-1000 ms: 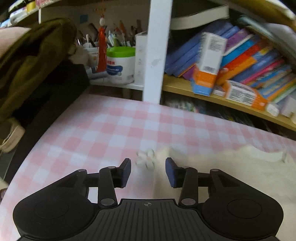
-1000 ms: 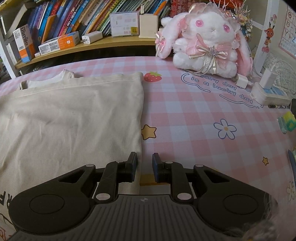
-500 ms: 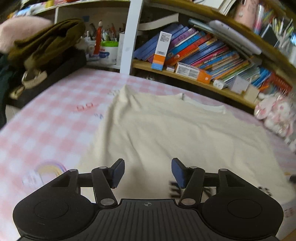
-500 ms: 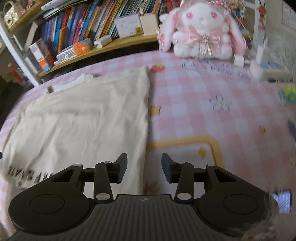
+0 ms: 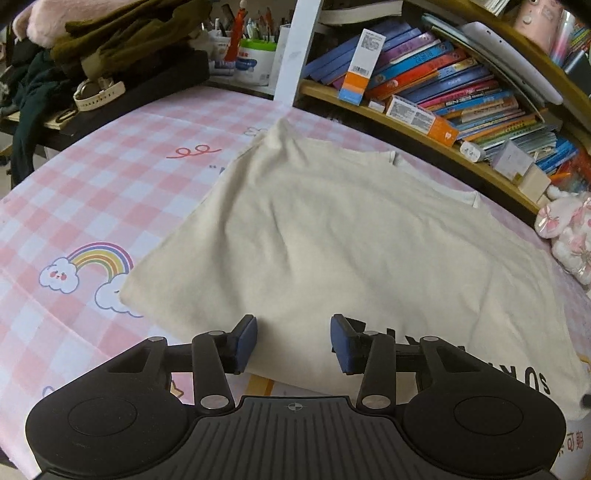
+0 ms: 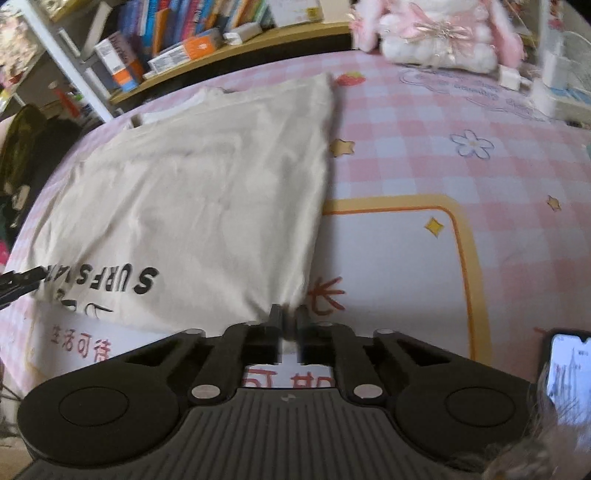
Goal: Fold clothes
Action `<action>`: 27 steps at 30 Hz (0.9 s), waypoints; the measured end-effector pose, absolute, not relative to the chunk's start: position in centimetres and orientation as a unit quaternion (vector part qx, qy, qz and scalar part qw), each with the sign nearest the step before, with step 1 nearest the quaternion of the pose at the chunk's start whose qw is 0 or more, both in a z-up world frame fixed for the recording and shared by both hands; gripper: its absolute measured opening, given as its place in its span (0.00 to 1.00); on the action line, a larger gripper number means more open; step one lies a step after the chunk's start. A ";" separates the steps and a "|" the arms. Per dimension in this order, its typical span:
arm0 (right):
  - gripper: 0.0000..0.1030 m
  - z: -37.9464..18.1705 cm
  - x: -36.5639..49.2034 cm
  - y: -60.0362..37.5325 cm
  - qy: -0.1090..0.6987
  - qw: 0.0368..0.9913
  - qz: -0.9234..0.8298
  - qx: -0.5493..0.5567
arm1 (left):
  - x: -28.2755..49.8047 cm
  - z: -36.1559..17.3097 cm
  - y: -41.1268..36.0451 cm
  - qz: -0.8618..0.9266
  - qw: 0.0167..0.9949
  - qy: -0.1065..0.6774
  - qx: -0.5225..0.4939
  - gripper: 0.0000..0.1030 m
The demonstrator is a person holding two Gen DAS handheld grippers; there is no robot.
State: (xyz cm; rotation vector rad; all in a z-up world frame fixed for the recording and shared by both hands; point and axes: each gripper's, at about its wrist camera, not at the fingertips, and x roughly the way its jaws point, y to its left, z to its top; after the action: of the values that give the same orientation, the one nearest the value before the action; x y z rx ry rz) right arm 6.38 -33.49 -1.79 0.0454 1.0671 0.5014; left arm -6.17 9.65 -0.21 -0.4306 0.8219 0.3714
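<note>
A cream T-shirt (image 5: pixel 332 229) lies flat on the pink checked tablecloth (image 5: pixel 92 192), collar toward the bookshelf, black lettering at its near hem. My left gripper (image 5: pixel 293 341) hangs over the near-left part of that hem. Its jaws are closing with the cloth lying between and under the blue pads (image 5: pixel 246 341), which do not press on it. In the right wrist view the T-shirt (image 6: pixel 192 192) reaches its near-right corner at my right gripper (image 6: pixel 290 319), which is shut on that corner, the fabric bunched into the fingertips.
A bookshelf (image 5: pixel 443 92) runs along the table's far side. Dark clothes and a bag (image 5: pixel 110 44) are piled at the far left. A pink plush rabbit (image 6: pixel 436 33) and a white charger (image 6: pixel 554 88) sit at the far right. A lit phone (image 6: pixel 569 373) lies near the right gripper.
The left gripper swung from the far-left table corner back over the shirt's near hem, and its jaws narrowed a little. The right gripper drew back, opened, then shut on the shirt's near-right corner.
</note>
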 end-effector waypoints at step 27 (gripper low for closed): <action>0.04 0.6 5.3 -32.7 0.454 0.845 0.282 -0.021 | -8.5 -0.8 10.5 0.213 0.869 0.380 -0.236 0.56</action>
State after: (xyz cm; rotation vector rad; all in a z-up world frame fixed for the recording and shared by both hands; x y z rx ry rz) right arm 5.25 -32.72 0.65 -0.0434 0.9580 0.5960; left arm -8.49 10.49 -0.83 -0.4933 0.7942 0.4455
